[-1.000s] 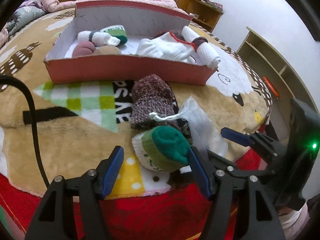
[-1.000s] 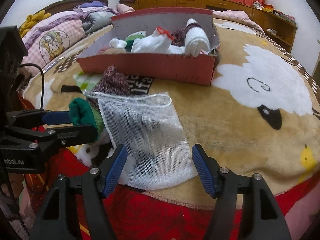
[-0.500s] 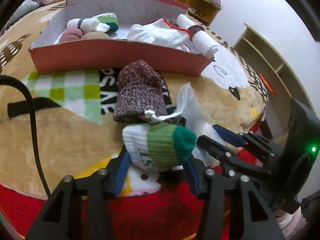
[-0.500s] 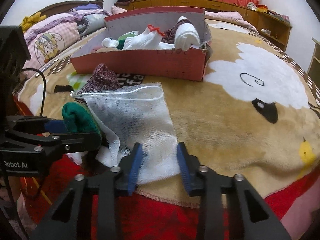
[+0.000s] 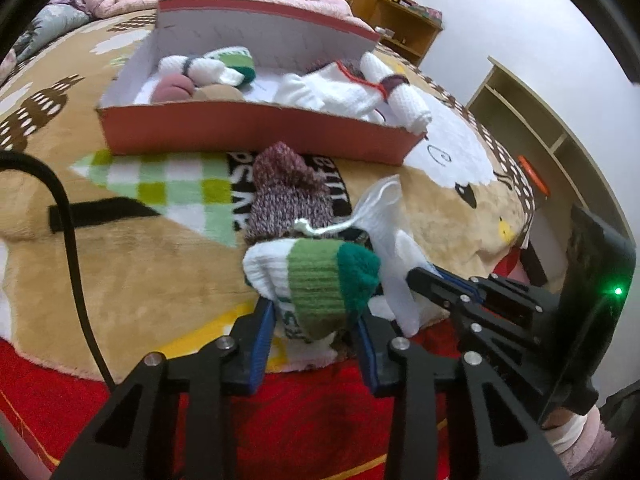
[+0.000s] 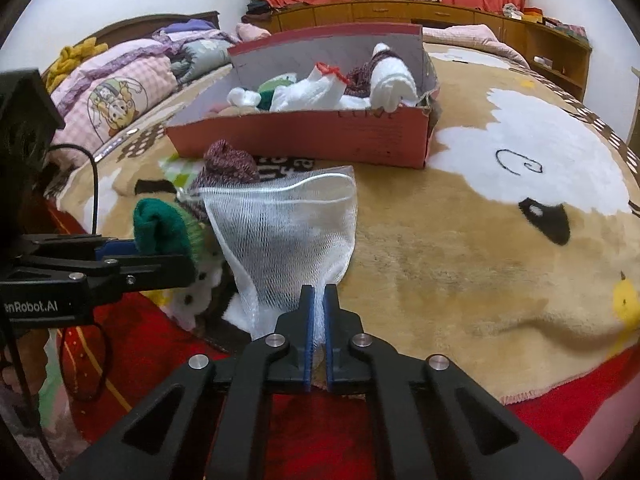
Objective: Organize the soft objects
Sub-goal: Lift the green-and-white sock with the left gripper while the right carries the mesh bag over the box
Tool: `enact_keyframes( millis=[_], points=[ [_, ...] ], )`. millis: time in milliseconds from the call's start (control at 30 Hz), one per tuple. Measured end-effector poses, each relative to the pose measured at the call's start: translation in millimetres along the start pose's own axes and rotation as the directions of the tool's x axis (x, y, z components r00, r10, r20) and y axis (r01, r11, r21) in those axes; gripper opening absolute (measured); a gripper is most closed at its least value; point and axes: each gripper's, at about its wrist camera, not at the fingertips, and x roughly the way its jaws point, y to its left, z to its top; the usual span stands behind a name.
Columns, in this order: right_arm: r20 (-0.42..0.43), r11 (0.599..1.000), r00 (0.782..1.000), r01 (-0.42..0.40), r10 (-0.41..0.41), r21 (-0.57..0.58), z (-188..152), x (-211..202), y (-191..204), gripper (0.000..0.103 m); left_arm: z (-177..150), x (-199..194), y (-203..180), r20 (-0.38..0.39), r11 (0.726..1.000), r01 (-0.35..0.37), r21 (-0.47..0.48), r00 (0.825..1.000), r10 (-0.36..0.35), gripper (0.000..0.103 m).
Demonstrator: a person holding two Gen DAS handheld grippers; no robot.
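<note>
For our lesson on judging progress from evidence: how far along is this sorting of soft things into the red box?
Done: several rolled socks and white pieces already lie in the red box. In hand: the left gripper is closing on the green-and-white sock; the right gripper is shut on the mesh bag. Left: both of those, plus the maroon knit piece on the blanket.

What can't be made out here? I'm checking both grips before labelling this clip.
- Left wrist view: the rolled sock's underside, hidden by the left gripper's closing fingers.
- Right wrist view: the mesh bag's pinched corner, hidden inside the right gripper.
- Both views: the box's floor, hidden behind its front wall.
</note>
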Motion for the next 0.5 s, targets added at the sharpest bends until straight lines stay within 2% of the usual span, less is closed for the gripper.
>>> enact_keyframes(
  millis=[500],
  points=[
    [0.120,1.000,0.993,-0.002,0.003,-0.005,15.6,-36.9,7.4,0.005,4.9,-41.7,12.5,0.100,0.999,-0.026,-0.029,0.995,0.029,0.038]
  ],
)
